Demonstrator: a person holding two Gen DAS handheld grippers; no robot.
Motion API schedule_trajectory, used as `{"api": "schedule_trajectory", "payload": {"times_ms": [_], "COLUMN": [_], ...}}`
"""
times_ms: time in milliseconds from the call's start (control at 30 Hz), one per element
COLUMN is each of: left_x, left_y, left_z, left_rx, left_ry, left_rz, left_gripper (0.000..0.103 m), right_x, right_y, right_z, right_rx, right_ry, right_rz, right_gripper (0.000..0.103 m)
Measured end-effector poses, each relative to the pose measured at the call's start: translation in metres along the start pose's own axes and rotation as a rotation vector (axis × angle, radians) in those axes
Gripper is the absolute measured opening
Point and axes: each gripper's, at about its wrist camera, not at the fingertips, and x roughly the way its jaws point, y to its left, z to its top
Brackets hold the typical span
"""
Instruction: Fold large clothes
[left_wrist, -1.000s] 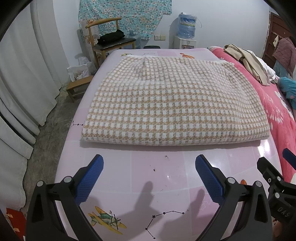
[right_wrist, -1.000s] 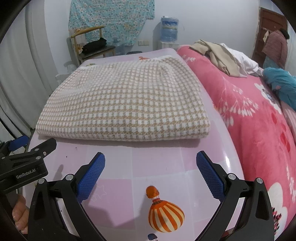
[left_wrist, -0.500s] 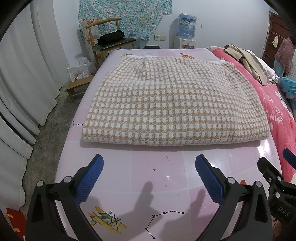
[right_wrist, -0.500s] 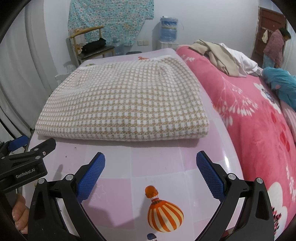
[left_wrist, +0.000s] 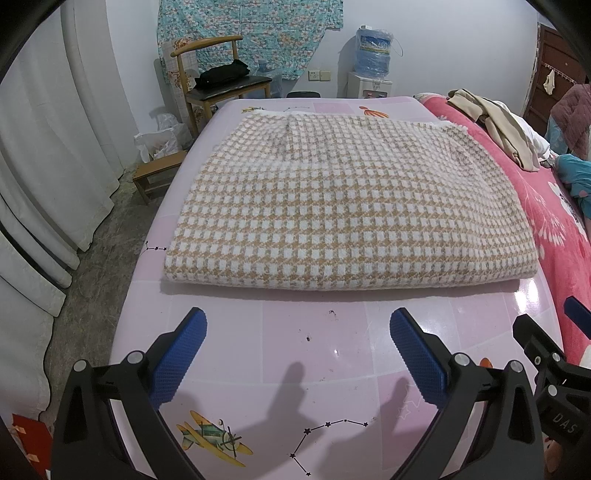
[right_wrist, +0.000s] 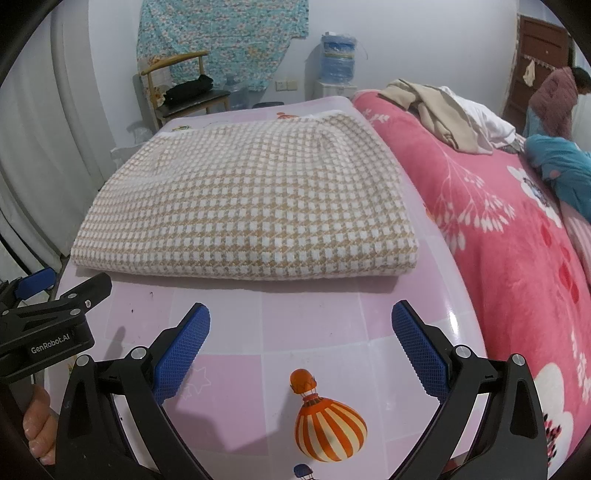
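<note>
Garment: a tan-and-white checked knit garment (left_wrist: 347, 214) lies folded into a flat rectangle on the pink patterned surface (left_wrist: 332, 354), filling most of its far half.
Beside the garment: a bed under a pink floral blanket (right_wrist: 509, 236) runs along its right edge; beige clothes (right_wrist: 439, 110) are heaped on that bed, beyond the garment's far right corner.
Behind the garment: a wooden chair (left_wrist: 218, 85) carrying a dark bundle, and a water dispenser (left_wrist: 371, 66).
Between garment and grippers: bare surface only.
Right wrist view only: a person (right_wrist: 557, 99) by the door, past the bed; a hot-air balloon print (right_wrist: 325, 424) nearer than the garment.
Left wrist view only: white curtains (left_wrist: 48, 155) left of the garment.
Left hand-held gripper (left_wrist: 295, 354): fingers spread wide, empty, short of the garment's near fold.
Right hand-held gripper (right_wrist: 301, 350): likewise wide and empty, short of the near fold.
</note>
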Motion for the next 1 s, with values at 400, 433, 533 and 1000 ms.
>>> {"api": "schedule_trajectory", "payload": {"times_ms": [400, 433, 533, 1000], "left_x": [-0.0001, -0.0001, 0.0000, -0.0011], "left_y": [-0.0001, 0.0001, 0.0000, -0.0005], "left_z": [-0.0001, -0.0004, -0.0001, 0.0001], "left_rx": [0.000, -0.001, 0.000, -0.001], "left_ry": [0.000, 0.000, 0.001, -0.002], "left_rz": [-0.001, 0.000, -0.001, -0.001], "left_gripper": [0.098, 0.098, 0.098, 0.098], "right_x": [0.0001, 0.0001, 0.0005, 0.0003], "right_y": [0.0003, 0.0005, 0.0003, -0.0015], "right_z": [-0.0001, -0.0002, -0.0004, -0.0002], "right_rx": [0.000, 0.000, -0.005, -0.015], "right_ry": [0.001, 0.001, 0.001, -0.001], "right_rz": [-0.001, 0.000, 0.002, 0.009], "right_gripper": [0.095, 0.095, 0.095, 0.095]}}
